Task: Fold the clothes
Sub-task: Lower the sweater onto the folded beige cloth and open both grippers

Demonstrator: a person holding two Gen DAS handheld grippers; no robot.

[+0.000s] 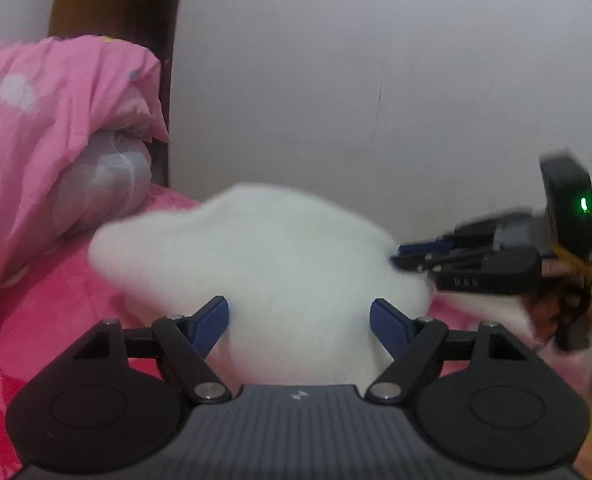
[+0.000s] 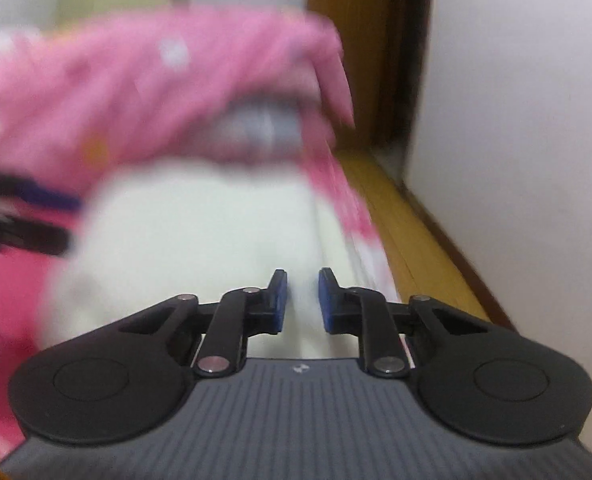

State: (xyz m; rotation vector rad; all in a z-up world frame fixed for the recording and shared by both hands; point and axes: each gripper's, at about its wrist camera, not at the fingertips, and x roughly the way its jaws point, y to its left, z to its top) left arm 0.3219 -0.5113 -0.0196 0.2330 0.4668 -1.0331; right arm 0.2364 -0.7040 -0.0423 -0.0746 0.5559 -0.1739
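The garment is plain white, blurred in both views. It lies on a bed sheet of hot pink with paler pink markings. The quilt is lighter pink with white spots, its inside pale grey-white. The bed frame is yellow-brown wood, the wall off-white. Both tongs have black arms and blue pads.

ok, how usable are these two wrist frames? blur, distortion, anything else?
Left wrist: white garment and right gripper smeared by motion; pink quilt fairly sharp; fisheye bends the edges, dark corners. Right wrist: heavy motion blur on the pink quilt, garment and wooden bed frame; its own blue-padded fingers stay sharp. Flat indoor light, no glare.
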